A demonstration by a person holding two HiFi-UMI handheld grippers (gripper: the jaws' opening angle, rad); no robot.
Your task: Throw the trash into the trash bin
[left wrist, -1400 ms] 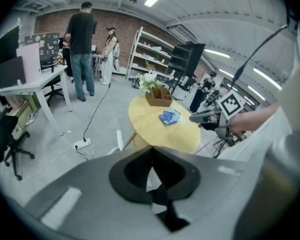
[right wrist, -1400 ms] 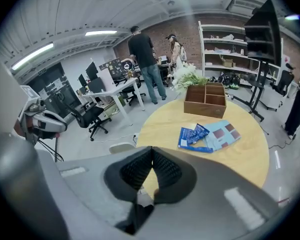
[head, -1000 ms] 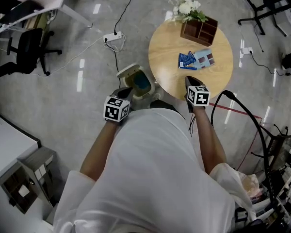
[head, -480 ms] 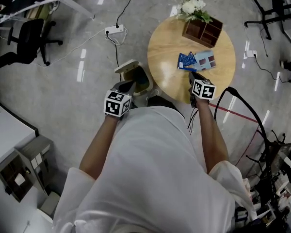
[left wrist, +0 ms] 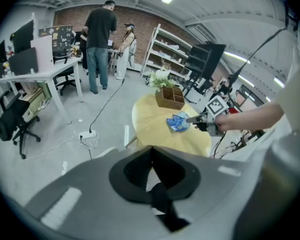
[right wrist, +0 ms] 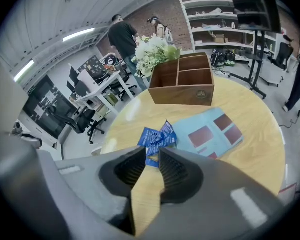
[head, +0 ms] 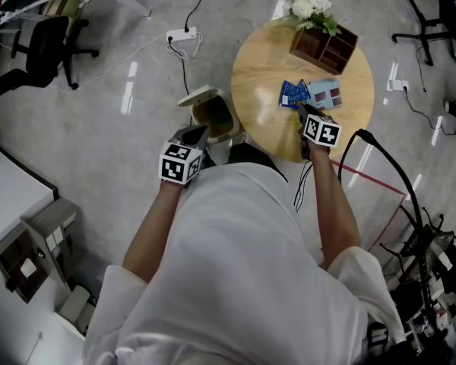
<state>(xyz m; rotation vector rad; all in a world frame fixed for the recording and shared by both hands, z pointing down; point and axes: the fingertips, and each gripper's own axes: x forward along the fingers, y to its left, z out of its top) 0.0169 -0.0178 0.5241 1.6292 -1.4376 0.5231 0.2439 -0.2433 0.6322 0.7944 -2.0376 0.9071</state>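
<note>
Right hand-held gripper [right wrist: 151,153]: jaws parted, just been opening; nothing clamped, tips right at the trash.
Left hand-held gripper [left wrist: 151,151]: clenched, empty, near the bin.
Trash: crumpled blue wrapper [right wrist: 156,138] lying on round wooden bench [head: 262,74], just beside light-blue booklet [right wrist: 212,131].
Trash bin [head: 213,119]: on floor, just beside bench, lid up.

A round wooden table [head: 262,71] bears a dark wooden box [head: 323,48] with open compartments at its far edge, white flowers [head: 311,4] just behind the box, and a pale blue leaflet [head: 327,93] with dark red squares lying flat in front of it. On the grey floor left of the table lies a white power strip [head: 181,34] with its cable, and further left stands a black office chair [head: 44,48]. Beyond, two people [left wrist: 101,41] stand by a white desk [left wrist: 45,70], with shelves [left wrist: 165,51] against a brick wall.
</note>
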